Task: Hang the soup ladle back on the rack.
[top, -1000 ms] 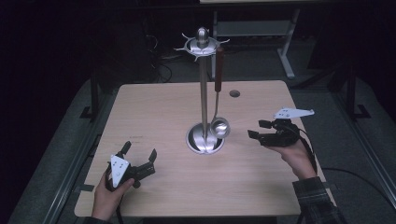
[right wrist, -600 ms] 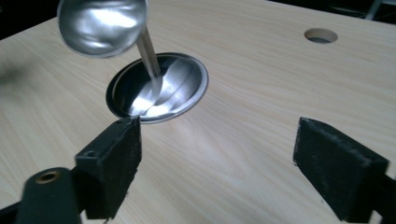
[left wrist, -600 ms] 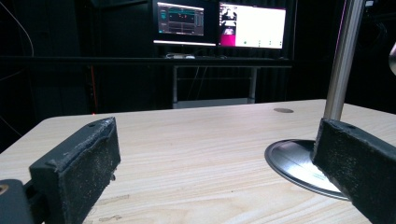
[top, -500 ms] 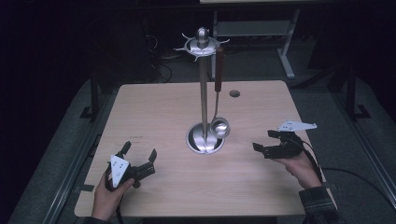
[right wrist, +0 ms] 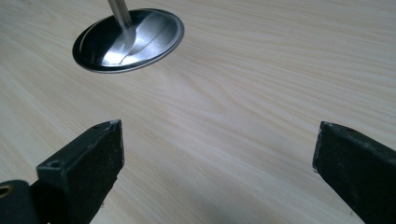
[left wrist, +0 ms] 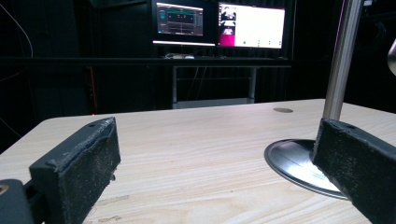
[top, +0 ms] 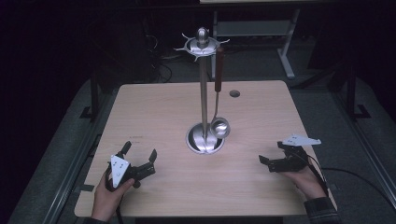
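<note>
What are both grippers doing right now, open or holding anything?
Left gripper: open, holding nothing, low over the table.
Right gripper: jaws just opened wide, nothing between them, apart from the utensil stand.

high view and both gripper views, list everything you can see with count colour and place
light wooden table: one, pale wood, middle of the high view, with a small round grommet near its far edge
shiny steel utensil stand: one, silver, table centre, round base, hooked crown on top
steel ladle with dark red handle: one, silver and red, hanging from the crown on the stand's right, bowl just above the base
computer monitors: two, lit, on a dark desk beyond the table
left gripper: one, black, near left of the table, open, nothing between its jaws
right gripper: one, black, near right, jaws just opened, nothing between them
</note>
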`<state>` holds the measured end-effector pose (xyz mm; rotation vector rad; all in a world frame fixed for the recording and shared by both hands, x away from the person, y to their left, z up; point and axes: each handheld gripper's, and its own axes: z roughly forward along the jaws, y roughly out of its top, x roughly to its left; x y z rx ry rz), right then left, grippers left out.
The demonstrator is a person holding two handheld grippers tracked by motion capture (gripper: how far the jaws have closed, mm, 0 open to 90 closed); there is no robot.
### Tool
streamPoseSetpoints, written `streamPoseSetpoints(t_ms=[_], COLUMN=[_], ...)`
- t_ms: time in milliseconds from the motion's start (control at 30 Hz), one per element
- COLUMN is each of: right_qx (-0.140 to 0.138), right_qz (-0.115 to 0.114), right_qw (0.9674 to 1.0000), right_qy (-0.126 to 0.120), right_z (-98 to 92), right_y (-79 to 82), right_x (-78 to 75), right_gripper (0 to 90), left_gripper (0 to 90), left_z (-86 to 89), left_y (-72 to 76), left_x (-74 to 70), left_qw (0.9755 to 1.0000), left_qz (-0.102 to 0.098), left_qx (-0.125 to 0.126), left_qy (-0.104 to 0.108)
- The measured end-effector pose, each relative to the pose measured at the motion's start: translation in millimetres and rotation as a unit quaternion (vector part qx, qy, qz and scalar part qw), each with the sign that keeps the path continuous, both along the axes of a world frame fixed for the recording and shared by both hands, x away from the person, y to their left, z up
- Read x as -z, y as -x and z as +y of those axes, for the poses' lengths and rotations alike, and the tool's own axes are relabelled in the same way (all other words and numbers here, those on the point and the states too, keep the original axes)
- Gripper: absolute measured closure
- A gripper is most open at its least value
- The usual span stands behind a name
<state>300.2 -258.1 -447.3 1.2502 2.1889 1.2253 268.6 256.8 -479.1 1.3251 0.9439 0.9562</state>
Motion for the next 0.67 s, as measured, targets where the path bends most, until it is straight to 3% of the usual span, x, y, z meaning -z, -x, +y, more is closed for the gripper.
streamPoseSetpoints(t_ms=[333,667], right_qx=[0.022,0.016], right_qz=[-0.002,0.010], right_qw=[0.9997,0.9997], right_qy=[0.008,0.018], right_z=[-23.8,-24.0], right_y=[19.0,19.0], right_x=[14.4,23.0], right_gripper=[1.5,1.6], left_gripper=[0.3,0.3], left_z=[0.4,0.7], left_y=[-0.7,-0.1], left_x=[-0.2,0.0], left_qw=[1.0000,1.0000], left_qz=[0.003,0.001], left_qx=[-0.001,-0.002], left_qy=[-0.002,0.000])
